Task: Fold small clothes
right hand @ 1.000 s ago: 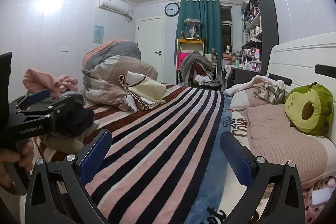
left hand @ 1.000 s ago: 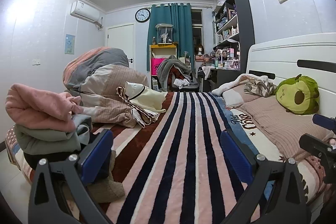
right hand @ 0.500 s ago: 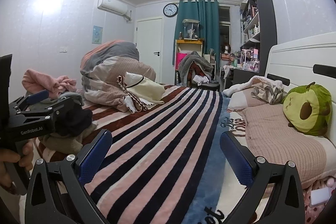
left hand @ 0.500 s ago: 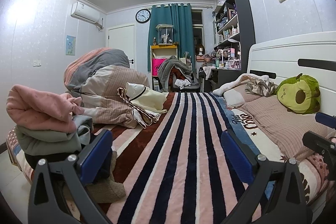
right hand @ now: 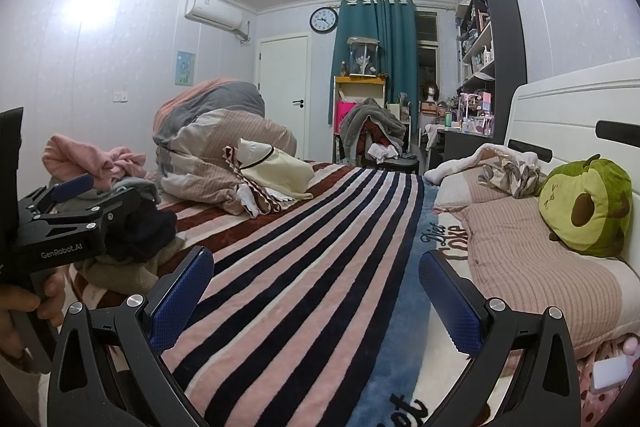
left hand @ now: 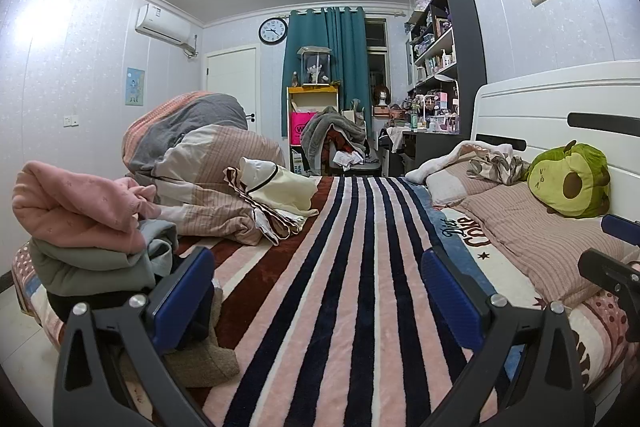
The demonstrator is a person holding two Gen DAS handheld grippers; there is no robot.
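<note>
A stack of clothes lies at the bed's left edge: a pink garment on top, a grey-green one under it, dark and tan pieces below. In the right wrist view the same pile sits beside the left gripper body. My left gripper is open above the striped blanket, with its left finger close to the pile. Further right, my right gripper is open too, with nothing between its fingers. A cream garment lies further back by the bundled duvet.
A rolled duvet fills the far left of the bed. An avocado plush and pillows line the white headboard on the right. A chair heaped with clothes, a desk and shelves stand beyond. A hand holds the left gripper.
Both views have shifted only slightly; the right gripper drifted a little right. Both grippers stay open and the clothes have not moved.
</note>
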